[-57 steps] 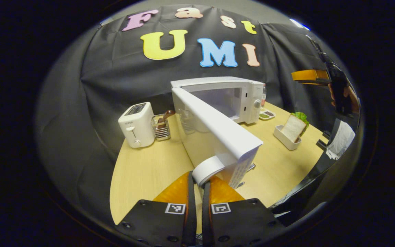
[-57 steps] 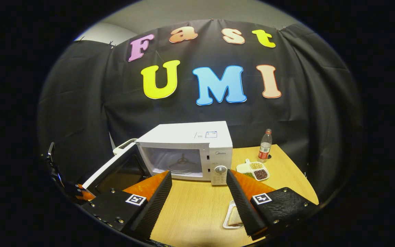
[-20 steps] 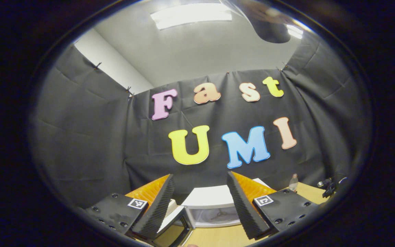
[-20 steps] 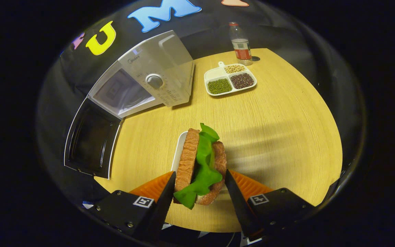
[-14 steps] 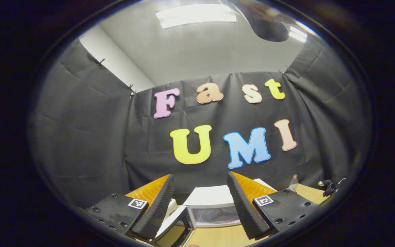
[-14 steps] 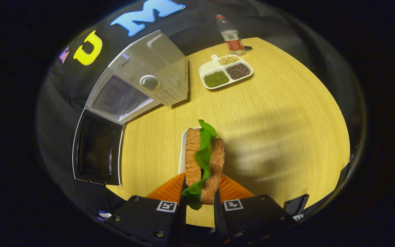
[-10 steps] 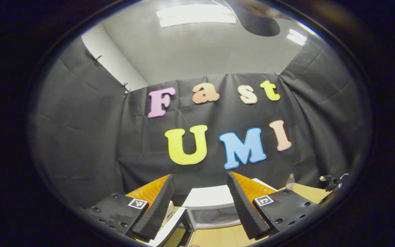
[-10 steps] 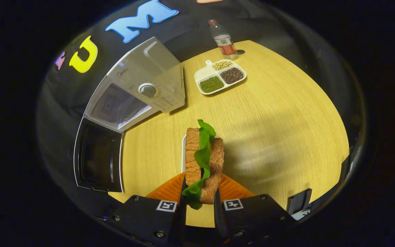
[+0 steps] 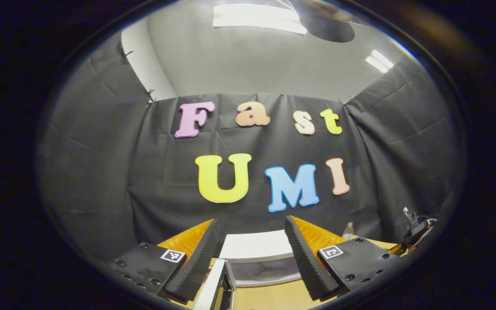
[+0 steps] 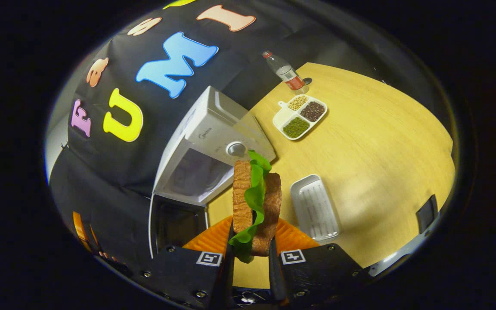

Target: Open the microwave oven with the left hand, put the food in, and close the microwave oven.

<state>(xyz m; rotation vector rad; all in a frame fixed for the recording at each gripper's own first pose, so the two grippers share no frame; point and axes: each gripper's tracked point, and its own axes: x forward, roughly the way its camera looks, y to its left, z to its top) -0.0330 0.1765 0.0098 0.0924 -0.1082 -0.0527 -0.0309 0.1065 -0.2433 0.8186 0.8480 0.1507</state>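
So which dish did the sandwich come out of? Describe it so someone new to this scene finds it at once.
Start at the white microwave oven with its door open on the round wooden table. In front of it, just right of the lettuce sandwich clamped in the right gripper, lies a plain white rectangular ribbed tray. Unlike the three-compartment white dish of beans by the plastic bottle, it is undivided and empty.

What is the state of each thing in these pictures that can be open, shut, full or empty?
microwave oven: door swung open, cavity empty.
sandwich: lifted off its tray, clamped between the right gripper fingers.
white tray: empty, on the table.
divided dish: three compartments filled with beans and grains, a fourth looks empty.
bottle: upright, capped.
left gripper: open, holding nothing.
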